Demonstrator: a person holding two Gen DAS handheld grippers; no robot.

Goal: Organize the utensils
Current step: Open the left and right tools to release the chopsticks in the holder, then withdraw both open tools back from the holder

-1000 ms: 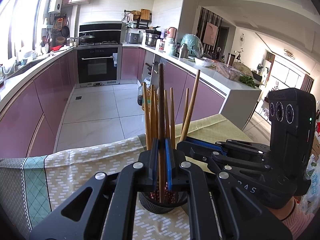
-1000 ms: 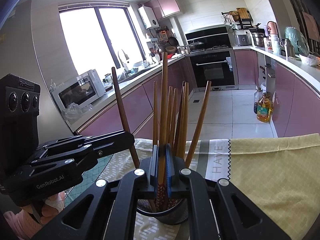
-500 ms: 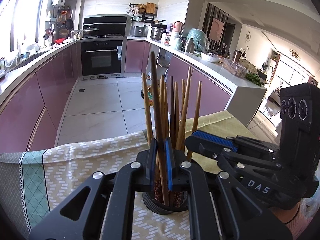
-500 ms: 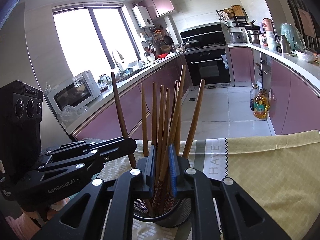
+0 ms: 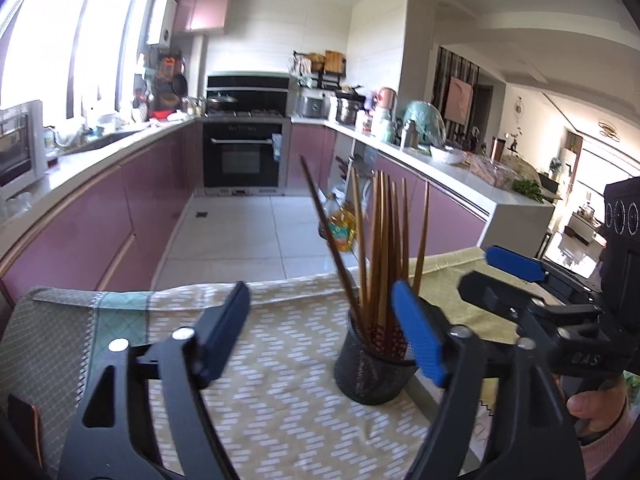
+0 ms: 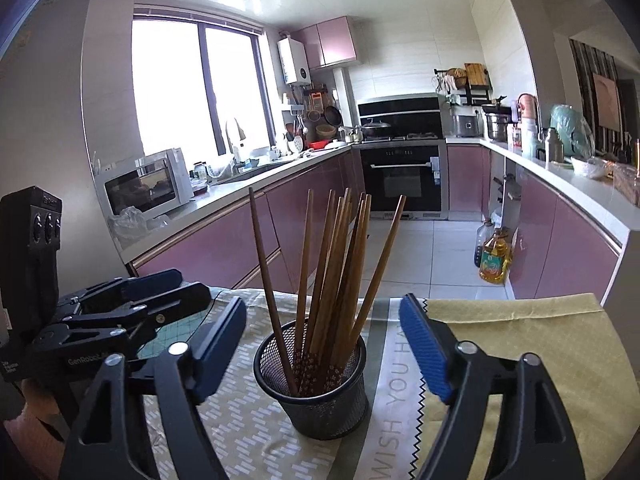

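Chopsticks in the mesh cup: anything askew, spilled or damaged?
Nothing spilled or damaged. All chopsticks stand in the cup; one darker chopstick leans away from the bundle. Both grippers have just opened, holding nothing.

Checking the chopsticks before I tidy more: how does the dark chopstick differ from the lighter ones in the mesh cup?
The dark chopstick leans away from the bunch; the lighter chopsticks cluster nearly upright. It is darker brown; they are paler. All stand in the mesh cup.
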